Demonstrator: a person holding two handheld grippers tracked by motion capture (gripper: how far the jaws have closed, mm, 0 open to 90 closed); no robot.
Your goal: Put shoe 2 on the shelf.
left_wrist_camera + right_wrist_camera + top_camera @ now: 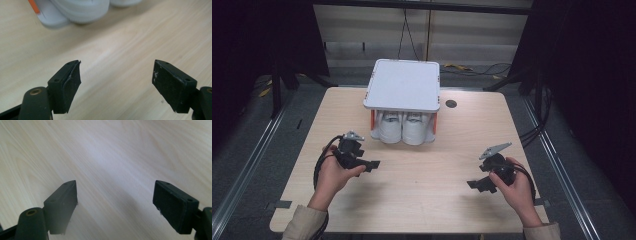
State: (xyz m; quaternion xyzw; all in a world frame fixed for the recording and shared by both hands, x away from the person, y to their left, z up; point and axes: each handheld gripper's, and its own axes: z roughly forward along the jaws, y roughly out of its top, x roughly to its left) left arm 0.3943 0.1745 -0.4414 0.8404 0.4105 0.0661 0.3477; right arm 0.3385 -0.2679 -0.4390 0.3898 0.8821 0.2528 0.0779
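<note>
A small white rack (402, 84) with orange posts stands at the back middle of the wooden table (422, 165). Under its flat top sits a pair of white shoes (403, 128), toes toward me. My left gripper (373, 165) is held low over the table, left of centre, its jaws pointing right, open and empty. In the left gripper view the left gripper (117, 75) looks at bare wood, with the shoes (80, 10) and a rack foot at the top edge. My right gripper (476, 185) hovers at the right front, open and empty. In the right gripper view the right gripper (115, 195) faces bare wood.
A round cable hole (451, 104) lies in the table right of the rack. Dark curtains and stand legs flank the table, and cables run across the floor behind it. Bare wood stretches between the two grippers.
</note>
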